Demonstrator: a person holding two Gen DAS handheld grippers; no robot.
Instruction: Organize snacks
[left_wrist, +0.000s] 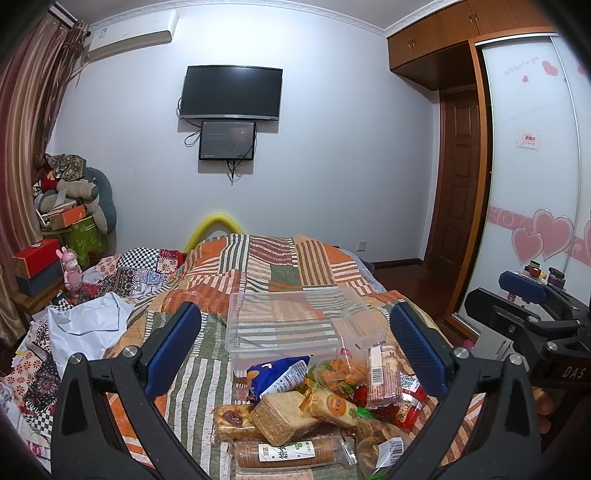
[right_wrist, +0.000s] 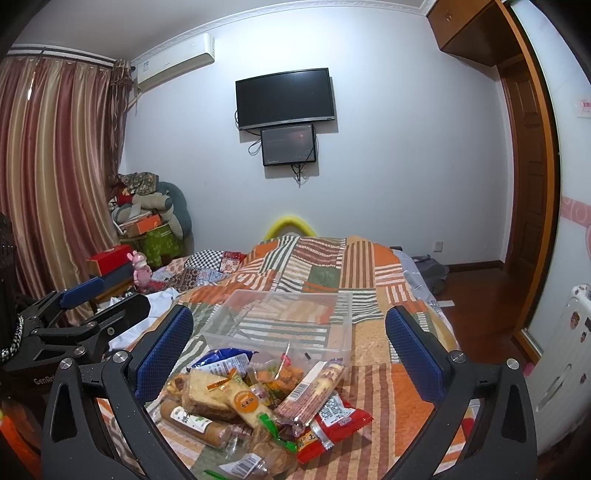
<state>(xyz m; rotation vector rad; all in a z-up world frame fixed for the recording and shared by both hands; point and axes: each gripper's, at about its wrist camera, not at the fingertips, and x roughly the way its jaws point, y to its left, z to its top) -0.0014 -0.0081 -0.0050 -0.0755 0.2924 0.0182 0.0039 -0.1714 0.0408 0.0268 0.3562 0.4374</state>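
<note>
Both the left gripper (left_wrist: 295, 350) and the right gripper (right_wrist: 290, 350) hang spread wide, holding and touching nothing, above the snack pile (left_wrist: 317, 410) on the patchwork quilt (left_wrist: 266, 266). Just behind the pile sits the clear plastic bin (left_wrist: 291, 317). Left of the pile lies a white bag (left_wrist: 85, 325).

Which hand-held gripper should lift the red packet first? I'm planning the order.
Right, probably: the red packet lies on the pile's right edge, nearest the open right hand-held gripper; the clear bin is empty.
</note>
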